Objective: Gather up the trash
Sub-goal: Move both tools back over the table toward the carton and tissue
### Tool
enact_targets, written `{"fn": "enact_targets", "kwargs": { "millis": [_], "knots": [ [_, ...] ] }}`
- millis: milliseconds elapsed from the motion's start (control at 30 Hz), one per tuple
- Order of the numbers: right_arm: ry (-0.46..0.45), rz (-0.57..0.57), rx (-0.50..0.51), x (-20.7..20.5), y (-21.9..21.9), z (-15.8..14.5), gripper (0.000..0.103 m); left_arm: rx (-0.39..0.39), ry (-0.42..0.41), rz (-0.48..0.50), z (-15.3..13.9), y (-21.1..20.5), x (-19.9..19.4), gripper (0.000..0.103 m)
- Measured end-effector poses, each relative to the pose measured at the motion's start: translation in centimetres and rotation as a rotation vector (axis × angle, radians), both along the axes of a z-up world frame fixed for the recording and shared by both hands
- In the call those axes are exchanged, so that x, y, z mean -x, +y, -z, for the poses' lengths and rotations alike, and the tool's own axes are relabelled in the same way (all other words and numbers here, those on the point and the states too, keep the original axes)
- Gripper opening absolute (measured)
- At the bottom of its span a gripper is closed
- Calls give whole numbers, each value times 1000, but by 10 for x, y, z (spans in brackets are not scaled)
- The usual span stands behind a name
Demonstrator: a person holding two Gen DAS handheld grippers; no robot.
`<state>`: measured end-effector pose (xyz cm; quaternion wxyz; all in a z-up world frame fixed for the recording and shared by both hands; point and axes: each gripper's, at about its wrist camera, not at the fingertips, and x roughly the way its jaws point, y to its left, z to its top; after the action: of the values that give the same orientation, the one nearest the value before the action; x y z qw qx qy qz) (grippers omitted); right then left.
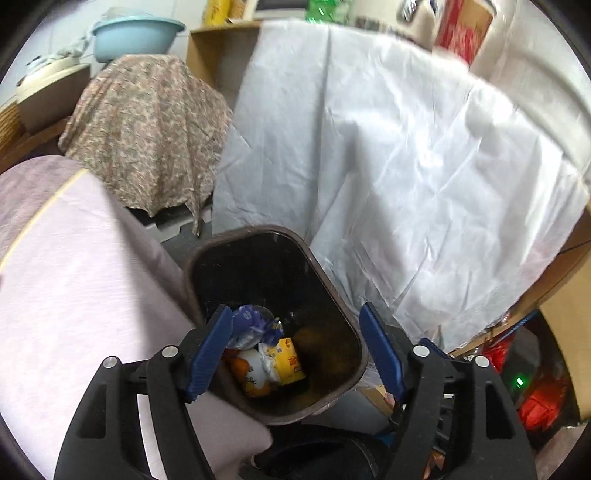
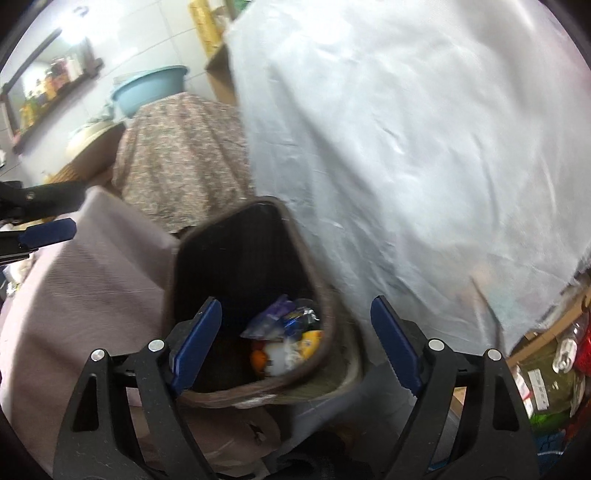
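Note:
A dark brown trash bin stands on the floor between a pink-covered seat and a white-draped table; it also shows in the right wrist view. Inside lie several pieces of trash: a blue and purple wrapper, a yellow carton and a white and orange piece; the trash shows in the right wrist view too. My left gripper is open and empty above the bin. My right gripper is open and empty above the bin.
A white cloth drapes a table at the right. A pink-covered seat is at the left. A floral cloth covers furniture behind, with a blue basin beyond. Red bags and clutter lie under the table.

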<state>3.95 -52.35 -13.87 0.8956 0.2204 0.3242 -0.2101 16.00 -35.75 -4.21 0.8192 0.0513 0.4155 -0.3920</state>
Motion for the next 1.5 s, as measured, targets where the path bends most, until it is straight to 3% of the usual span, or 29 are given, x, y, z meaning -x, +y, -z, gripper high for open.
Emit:
{"fn": "enact_targets", "kwargs": {
  "millis": [200, 367, 533, 700, 900, 1167, 1333, 1400, 1433, 1500],
  "knots": [
    [-56, -154, 21, -20, 42, -31, 83, 18, -64, -68, -20, 74, -5, 77],
    [-98, -302, 30, -46, 81, -57, 83, -19, -129, -169, -26, 139, -9, 79],
    [-132, -533, 12, -77, 131, -85, 83, -34, -138, -270, -26, 205, -18, 83],
    [-142, -772, 84, -114, 193, -114, 83, -72, -138, -404, -22, 273, -33, 84],
    [-90, -959, 124, -171, 254, -127, 83, -89, -135, -547, -27, 331, -58, 84],
    [-7, -1110, 251, -248, 326, -120, 82, -105, -124, -587, -25, 366, -77, 85],
    [50, -1159, 347, -273, 347, -108, 76, -87, -87, -584, -19, 376, -86, 86],
    [86, -1158, 371, -281, 352, -103, 63, -71, -68, -583, -18, 377, -91, 86],
    [97, -1166, 365, -284, 353, -101, 52, -65, -62, -580, -18, 376, -94, 86],
    [91, -1160, 382, -283, 352, -101, 43, -62, -54, -574, -18, 374, -99, 87]
  ]
}}
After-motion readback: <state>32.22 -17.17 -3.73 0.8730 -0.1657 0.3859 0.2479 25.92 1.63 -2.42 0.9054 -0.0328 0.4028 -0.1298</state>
